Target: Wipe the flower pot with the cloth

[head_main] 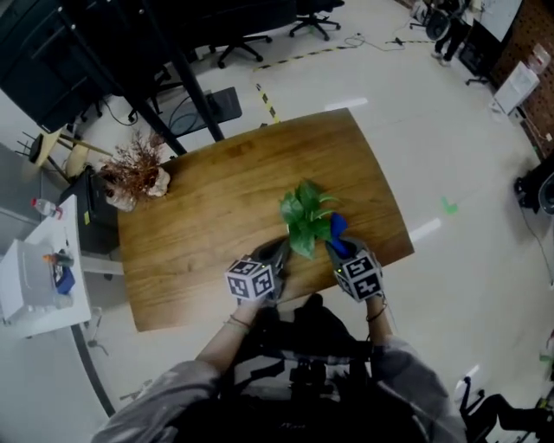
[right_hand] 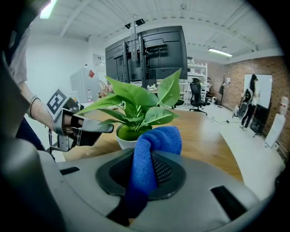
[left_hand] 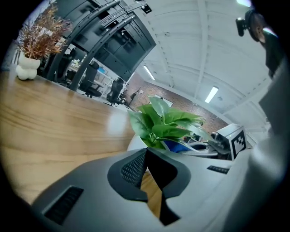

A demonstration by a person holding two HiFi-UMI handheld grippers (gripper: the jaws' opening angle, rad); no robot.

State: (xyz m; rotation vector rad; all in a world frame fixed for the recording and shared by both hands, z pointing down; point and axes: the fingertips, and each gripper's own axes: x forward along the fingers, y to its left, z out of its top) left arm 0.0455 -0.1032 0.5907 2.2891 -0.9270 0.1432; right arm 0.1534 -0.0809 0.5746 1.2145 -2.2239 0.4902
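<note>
We note the right gripper (right_hand: 146,164) clamped on a folded blue terry cloth (right_hand: 156,140). The left gripper (left_hand: 146,156), jaws together and empty, sits just beside the small round white flower pot (right_hand: 123,142) on the brown wooden table (head_main: 199,225).

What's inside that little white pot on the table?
A leafy green plant grows from the white pot. Its fill looks green; the blue cloth hides part of the pot.

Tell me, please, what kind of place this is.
Probably an open office or a lab workroom. Office chairs stand on a bare floor, a large dark screen is mounted on a stand, and a brick wall lies beyond the wooden table.
</note>
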